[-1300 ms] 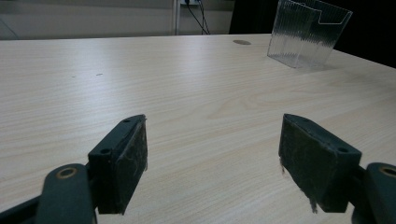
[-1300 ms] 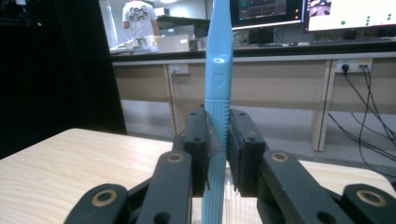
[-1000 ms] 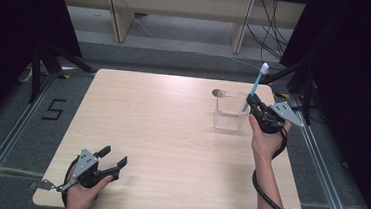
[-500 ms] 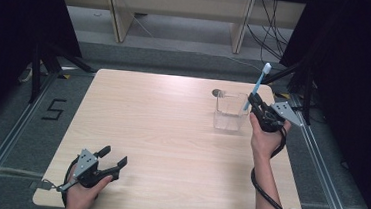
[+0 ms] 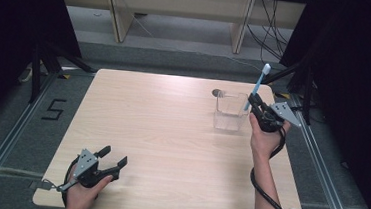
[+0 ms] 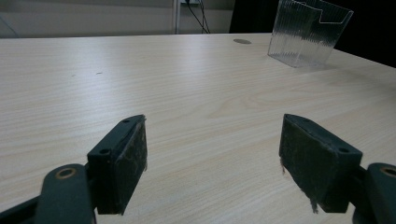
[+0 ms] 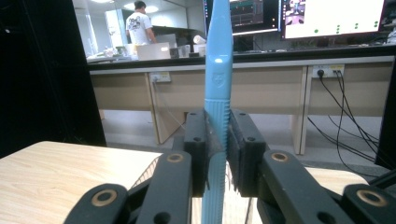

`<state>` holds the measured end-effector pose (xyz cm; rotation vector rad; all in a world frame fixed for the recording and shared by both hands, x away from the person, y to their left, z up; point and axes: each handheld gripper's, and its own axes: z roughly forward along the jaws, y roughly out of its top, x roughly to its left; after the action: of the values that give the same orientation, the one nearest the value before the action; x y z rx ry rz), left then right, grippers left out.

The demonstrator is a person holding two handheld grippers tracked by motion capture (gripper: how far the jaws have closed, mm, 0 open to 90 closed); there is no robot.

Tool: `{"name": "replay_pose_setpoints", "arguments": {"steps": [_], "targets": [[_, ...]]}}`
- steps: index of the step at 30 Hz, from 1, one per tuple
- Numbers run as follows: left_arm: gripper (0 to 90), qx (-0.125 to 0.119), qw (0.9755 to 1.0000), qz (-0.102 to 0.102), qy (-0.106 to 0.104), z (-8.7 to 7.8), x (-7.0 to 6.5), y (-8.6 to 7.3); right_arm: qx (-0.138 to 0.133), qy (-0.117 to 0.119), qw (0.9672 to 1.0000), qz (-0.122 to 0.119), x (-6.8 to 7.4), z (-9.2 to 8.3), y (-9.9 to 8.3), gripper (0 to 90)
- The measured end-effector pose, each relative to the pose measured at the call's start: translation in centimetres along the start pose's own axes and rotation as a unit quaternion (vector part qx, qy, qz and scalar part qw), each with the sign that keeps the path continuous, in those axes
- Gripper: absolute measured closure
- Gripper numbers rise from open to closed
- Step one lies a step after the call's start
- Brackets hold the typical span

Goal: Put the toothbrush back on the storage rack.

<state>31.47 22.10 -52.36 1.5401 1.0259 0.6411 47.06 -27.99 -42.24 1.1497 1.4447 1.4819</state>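
Observation:
A light blue toothbrush (image 5: 259, 86) stands nearly upright, its white head at the top, clamped between the jaws of my right gripper (image 5: 254, 108) at the table's right side. In the right gripper view the two black pads press on the ribbed handle of the toothbrush (image 7: 217, 70). A clear plastic cup (image 5: 230, 111) stands just left of that gripper; the brush's lower end hangs at the cup's right rim. My left gripper (image 5: 113, 158) rests near the front left of the table, jaws open with nothing between them (image 6: 212, 163). The cup (image 6: 308, 31) appears far off there.
The light wooden table (image 5: 162, 122) has a small round hole (image 5: 218, 92) behind the cup. A black cable (image 5: 267, 191) trails from the right gripper along the forearm. Dark curtains and metal floor rails flank the table.

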Motion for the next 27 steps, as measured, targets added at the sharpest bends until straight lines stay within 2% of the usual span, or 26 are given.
{"name": "replay_pose_setpoints", "arguments": {"steps": [1,3,4,10,11,12,16,17,20,22,27], "targets": [[23.0,0.0,1.0,0.0,0.0,0.0,0.0,0.0,0.004,0.002,1.0,0.005,0.0,0.0,-0.1,79.3],[23.0,0.0,1.0,0.0,0.0,0.0,0.0,0.0,-0.002,-0.002,1.0,-0.002,-0.1,0.2,-0.3,79.3],[23.0,0.009,1.0,0.0,0.005,-0.2,0.0,0.1,-0.001,-0.001,1.0,0.002,0.0,0.2,-0.4,79.3],[22.9,0.008,1.0,-0.001,0.004,-0.2,0.0,0.1,0.006,-0.009,0.9999,-0.003,-0.3,0.4,-0.9,79.3],[22.9,0.008,1.0,-0.001,0.004,-0.2,0.0,0.1,0.007,-0.014,0.9999,0.006,-0.2,0.4,-1.0,79.3],[22.9,0.008,1.0,-0.001,0.004,-0.2,0.0,0.1,0.009,-0.011,0.9999,-0.001,-0.4,0.4,-1.1,79.3],[22.9,0.008,1.0,-0.001,0.004,-0.2,0.0,0.1,0.009,-0.015,0.9999,-0.002,-0.5,0.5,-1.4,79.3],[22.9,0.008,1.0,-0.001,0.004,-0.2,0.0,0.1,0.001,-0.01,0.9999,0.0,-0.6,0.6,-1.5,79.3],[22.9,0.007,1.0,-0.002,0.005,-0.2,0.0,0.1,0.013,-0.013,0.9998,0.002,-0.6,0.4,-1.6,79.3],[22.9,0.007,1.0,-0.002,0.005,-0.2,0.0,0.1,0.003,-0.01,0.9999,0.005,-0.6,0.5,-1.8,79.3],[22.9,0.006,1.0,-0.002,0.005,-0.2,0.0,0.0,0.011,-0.013,0.9998,0.008,-0.5,0.4,-1.9,79.3]]}}
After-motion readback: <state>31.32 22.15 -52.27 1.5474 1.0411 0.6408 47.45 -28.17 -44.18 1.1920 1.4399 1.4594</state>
